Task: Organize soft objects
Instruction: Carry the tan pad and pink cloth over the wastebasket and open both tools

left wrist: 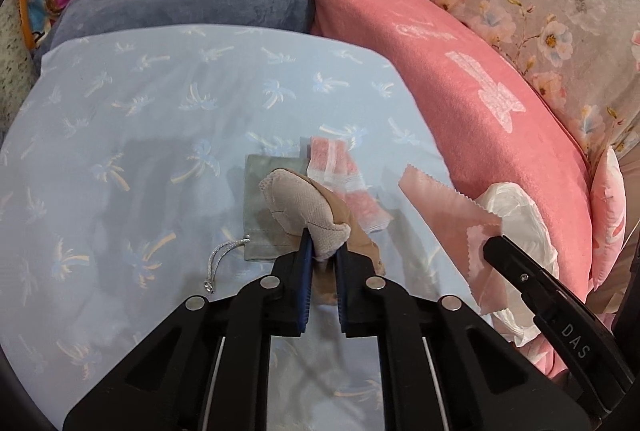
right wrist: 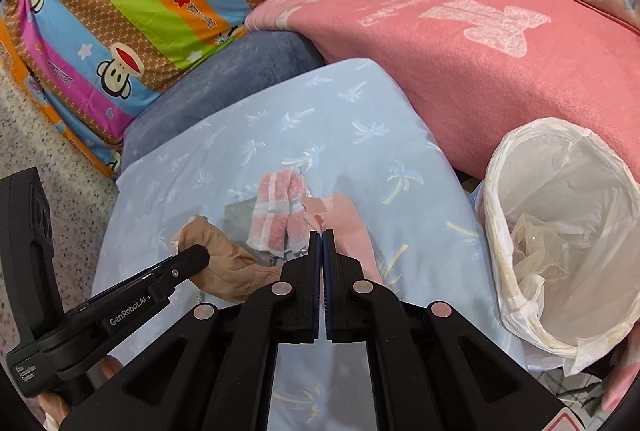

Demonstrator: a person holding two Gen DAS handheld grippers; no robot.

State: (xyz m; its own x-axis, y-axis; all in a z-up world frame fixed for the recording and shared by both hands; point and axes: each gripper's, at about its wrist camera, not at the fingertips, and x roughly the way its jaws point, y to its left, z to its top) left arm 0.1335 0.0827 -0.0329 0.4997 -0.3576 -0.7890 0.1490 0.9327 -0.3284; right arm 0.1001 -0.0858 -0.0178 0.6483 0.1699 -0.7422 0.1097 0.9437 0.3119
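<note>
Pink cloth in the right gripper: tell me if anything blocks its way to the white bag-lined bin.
Nothing visible does. The right gripper is shut on the pink cloth above the blue palm-print cover, and the white bag-lined bin stands open just to its right, with only bare cover between them.

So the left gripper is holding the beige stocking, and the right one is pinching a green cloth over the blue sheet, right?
Not quite: the cloth in the right gripper is pink, not green, as the right wrist view shows. The rest holds: the left gripper is shut on the beige stocking, above the blue sheet.
</note>
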